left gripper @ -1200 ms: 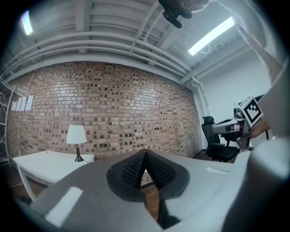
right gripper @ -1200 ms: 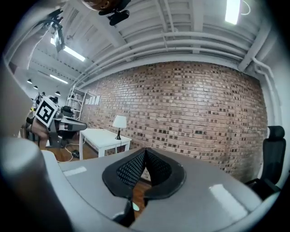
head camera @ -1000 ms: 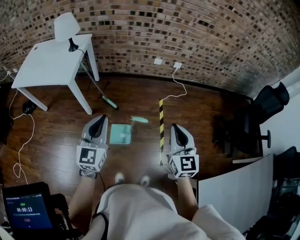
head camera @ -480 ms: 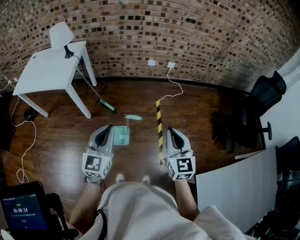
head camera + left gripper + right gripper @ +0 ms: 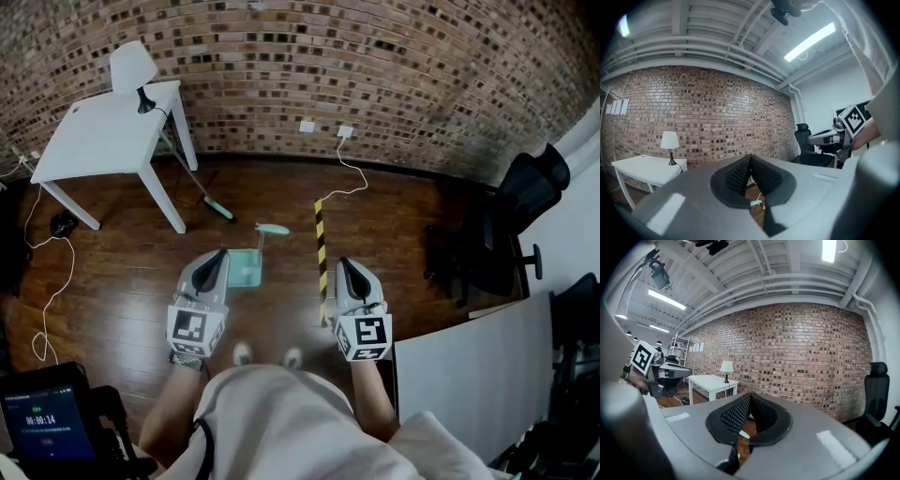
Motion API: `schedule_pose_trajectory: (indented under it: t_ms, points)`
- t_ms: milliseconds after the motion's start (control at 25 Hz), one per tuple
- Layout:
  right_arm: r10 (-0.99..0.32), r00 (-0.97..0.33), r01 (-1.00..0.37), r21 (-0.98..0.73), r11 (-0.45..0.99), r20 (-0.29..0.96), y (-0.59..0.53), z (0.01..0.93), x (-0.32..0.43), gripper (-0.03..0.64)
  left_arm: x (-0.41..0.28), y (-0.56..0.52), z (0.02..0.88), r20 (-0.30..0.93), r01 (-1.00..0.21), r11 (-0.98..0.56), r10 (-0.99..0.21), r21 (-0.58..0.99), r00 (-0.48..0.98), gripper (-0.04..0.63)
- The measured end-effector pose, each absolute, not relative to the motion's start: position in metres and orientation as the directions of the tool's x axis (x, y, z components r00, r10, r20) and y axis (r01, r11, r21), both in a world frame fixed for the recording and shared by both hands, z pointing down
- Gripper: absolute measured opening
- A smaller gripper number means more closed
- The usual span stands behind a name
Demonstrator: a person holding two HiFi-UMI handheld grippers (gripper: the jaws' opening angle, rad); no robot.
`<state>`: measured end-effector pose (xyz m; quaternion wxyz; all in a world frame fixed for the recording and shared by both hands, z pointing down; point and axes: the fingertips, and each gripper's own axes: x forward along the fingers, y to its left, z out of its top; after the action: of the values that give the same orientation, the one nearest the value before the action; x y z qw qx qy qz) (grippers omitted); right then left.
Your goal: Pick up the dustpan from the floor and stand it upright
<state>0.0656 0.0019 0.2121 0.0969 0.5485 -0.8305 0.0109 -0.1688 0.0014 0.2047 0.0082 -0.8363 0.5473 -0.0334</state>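
The teal dustpan (image 5: 247, 268) lies flat on the wooden floor, its handle (image 5: 273, 229) pointing toward the brick wall. In the head view my left gripper (image 5: 218, 255) hangs over the floor at the pan's left edge, well above it, jaws shut and empty. My right gripper (image 5: 343, 265) is to the right of the pan, past the striped tape, also shut and empty. In the left gripper view the left gripper (image 5: 750, 158) has its pads together, with a bit of teal dustpan (image 5: 754, 203) below. The right gripper (image 5: 750, 395) looks the same, with teal dustpan (image 5: 744, 434) beneath.
A yellow-black tape strip (image 5: 322, 253) runs along the floor right of the pan. A green-headed broom (image 5: 220, 209) leans by the white table (image 5: 112, 131) with a lamp (image 5: 133, 66). An office chair (image 5: 511, 234) and a white panel (image 5: 469, 375) stand at the right. A white cable (image 5: 352, 173) trails from the wall.
The person has stepped forward, and both grippers have moved forward level. The left gripper now overlaps the dustpan's left edge in the head view. Both jaws stay shut.
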Motion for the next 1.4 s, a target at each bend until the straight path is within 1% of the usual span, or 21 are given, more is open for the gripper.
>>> schedule_pose_trajectory:
  t_ms: [160,280,480,560,680,800,920,1000,1200,1400]
  points:
    - [-0.907,-0.375,-0.912,0.098,0.397,0.191,0.013,0.209,0.052,0.014,-0.180,0.015,0.207,0.059,-0.906,-0.420,-0.907,-0.053,0.417,0.000]
    - [-0.913,-0.361,-0.919,0.092,0.383,0.191,0.022,0.208,0.044,0.014,-0.185,0.025,0.212,0.084,-0.893,-0.442,-0.896,-0.084,0.436,0.000]
    - [-0.920,-0.364,-0.921,0.092,0.379,0.143,0.041,0.211,0.030,0.014,-0.195,0.039,0.230,0.089,-0.886,-0.452,-0.891,-0.100,0.445,0.000]
    - [-0.916,-0.366,-0.915,0.117,0.386,0.164,0.059,0.223,0.029,0.014,-0.195,0.057,0.237,0.098,-0.883,-0.453,-0.891,-0.120,0.443,0.000]
    - [-0.902,-0.371,-0.887,0.203,0.415,0.220,0.084,0.228,0.028,0.012,-0.190,0.084,0.242,0.122,-0.874,-0.464,-0.885,-0.148,0.449,0.000]
    - [-0.884,-0.413,-0.866,0.206,0.455,0.217,0.133,0.218,0.033,0.014,-0.181,0.132,0.236,0.118,-0.888,-0.445,-0.894,-0.118,0.432,0.000]
    - [-0.881,-0.439,-0.867,0.174,0.467,0.175,0.190,0.210,0.053,0.014,-0.158,0.190,0.229,0.095,-0.894,-0.424,-0.905,-0.146,0.414,0.000]
    - [-0.874,-0.456,-0.866,0.141,0.479,0.170,0.234,0.212,0.071,0.012,-0.138,0.236,0.225,0.073,-0.896,-0.415,-0.910,-0.157,0.409,0.000]
    - [-0.868,-0.466,-0.875,0.053,0.481,0.173,0.333,0.209,0.096,0.014,-0.113,0.338,0.210,0.067,-0.898,-0.410,-0.912,-0.162,0.404,0.000]
    - [-0.864,-0.478,-0.871,0.048,0.490,0.157,0.397,0.188,0.104,0.014,-0.097,0.403,0.183,0.052,-0.904,-0.407,-0.913,-0.128,0.404,0.000]
